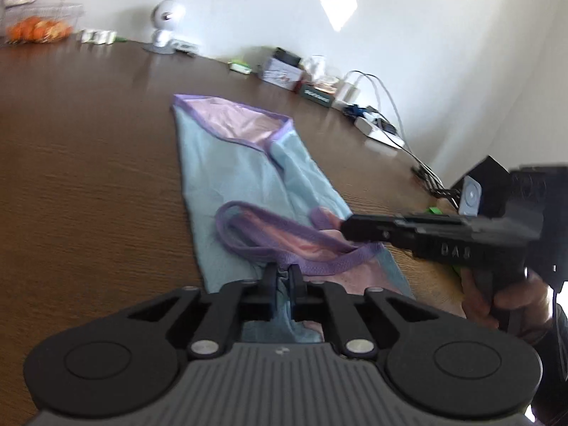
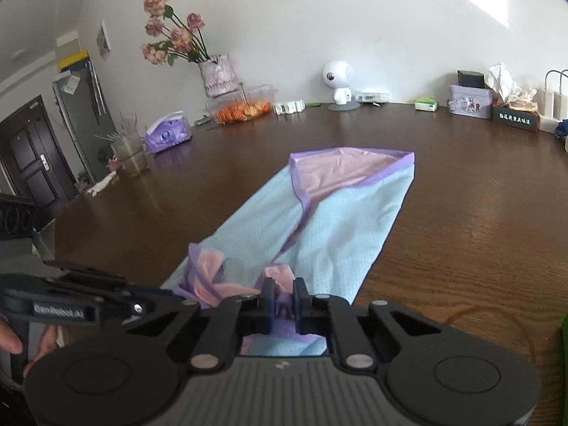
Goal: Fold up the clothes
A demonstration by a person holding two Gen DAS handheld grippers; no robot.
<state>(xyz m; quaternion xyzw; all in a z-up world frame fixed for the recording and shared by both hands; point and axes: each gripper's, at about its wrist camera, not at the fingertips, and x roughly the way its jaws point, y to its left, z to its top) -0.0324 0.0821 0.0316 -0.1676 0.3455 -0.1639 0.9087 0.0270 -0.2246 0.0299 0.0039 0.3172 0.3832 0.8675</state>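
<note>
Pinching garment [image 1: 227, 163] near hem, both jaws nearly closed | table [image 1: 88, 163] open around.

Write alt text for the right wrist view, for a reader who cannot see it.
The right gripper pinches the near end of a light blue garment with purple trim, folded long on a brown wooden table. The left gripper reaches that end from the left.
</note>
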